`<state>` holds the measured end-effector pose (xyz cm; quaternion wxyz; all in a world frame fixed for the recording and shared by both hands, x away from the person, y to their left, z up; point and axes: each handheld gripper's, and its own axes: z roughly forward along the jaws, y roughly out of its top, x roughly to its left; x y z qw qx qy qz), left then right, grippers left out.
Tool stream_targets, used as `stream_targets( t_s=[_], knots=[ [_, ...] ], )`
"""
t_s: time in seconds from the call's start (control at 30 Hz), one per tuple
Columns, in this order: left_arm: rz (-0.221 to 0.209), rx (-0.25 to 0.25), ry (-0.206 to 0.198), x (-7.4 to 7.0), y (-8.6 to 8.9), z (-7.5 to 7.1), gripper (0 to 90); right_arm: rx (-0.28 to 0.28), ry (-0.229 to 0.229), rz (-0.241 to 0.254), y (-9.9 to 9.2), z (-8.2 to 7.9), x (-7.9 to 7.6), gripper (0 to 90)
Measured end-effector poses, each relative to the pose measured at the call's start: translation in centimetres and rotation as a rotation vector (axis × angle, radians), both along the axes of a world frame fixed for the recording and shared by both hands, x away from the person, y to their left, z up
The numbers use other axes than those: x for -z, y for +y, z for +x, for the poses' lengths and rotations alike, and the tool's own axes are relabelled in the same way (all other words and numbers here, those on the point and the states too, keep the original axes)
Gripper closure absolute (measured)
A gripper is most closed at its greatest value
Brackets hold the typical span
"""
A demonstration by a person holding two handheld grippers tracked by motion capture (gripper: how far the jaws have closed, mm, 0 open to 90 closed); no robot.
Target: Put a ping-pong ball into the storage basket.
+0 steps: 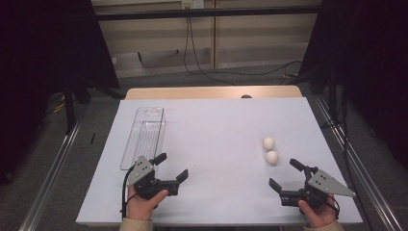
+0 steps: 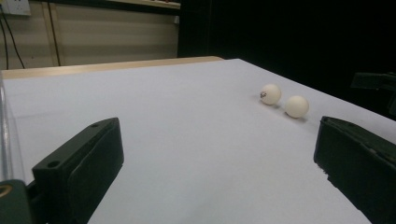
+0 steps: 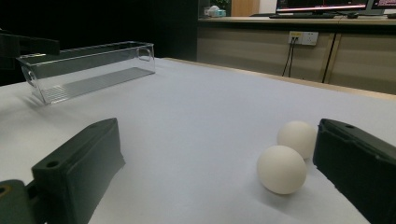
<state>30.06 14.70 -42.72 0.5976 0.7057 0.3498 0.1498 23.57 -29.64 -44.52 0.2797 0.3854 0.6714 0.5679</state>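
Two white balls lie side by side on the white table sheet (image 1: pixel 211 125) at the right: the nearer ball (image 1: pixel 272 157) (image 3: pixel 281 169) (image 2: pixel 296 106) and the farther ball (image 1: pixel 268 143) (image 3: pixel 297 138) (image 2: pixel 271 94). A clear plastic tray (image 1: pixel 143 138) (image 3: pixel 88 70) lies lengthwise at the left, with nothing in it. My left gripper (image 1: pixel 171 167) (image 2: pixel 219 172) rests open near the tray's front end. My right gripper (image 1: pixel 286 174) (image 3: pixel 219 172) is open just in front of the balls, which sit near its right jaw.
The sheet covers a wooden tabletop (image 1: pixel 211 92) whose far edge shows. Metal rails (image 1: pixel 53 168) run along both sides of the table. Cables (image 1: pixel 202 67) lie on the floor beyond. Black curtains hang at left and right.
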Motion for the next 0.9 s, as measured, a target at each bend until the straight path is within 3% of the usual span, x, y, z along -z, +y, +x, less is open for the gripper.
stream_targets(
  t_s=[0.63,0.9],
  knots=[
    [0.025,0.082,0.013,0.3,-3.7,0.7,2.0,-0.006,-0.005,-0.005,0.1,0.0,-0.1,0.9],
    [0.038,0.095,0.018,0.3,-4.4,1.0,2.1,-0.007,-0.004,-0.007,0.1,0.0,-0.1,0.9]
  ],
)
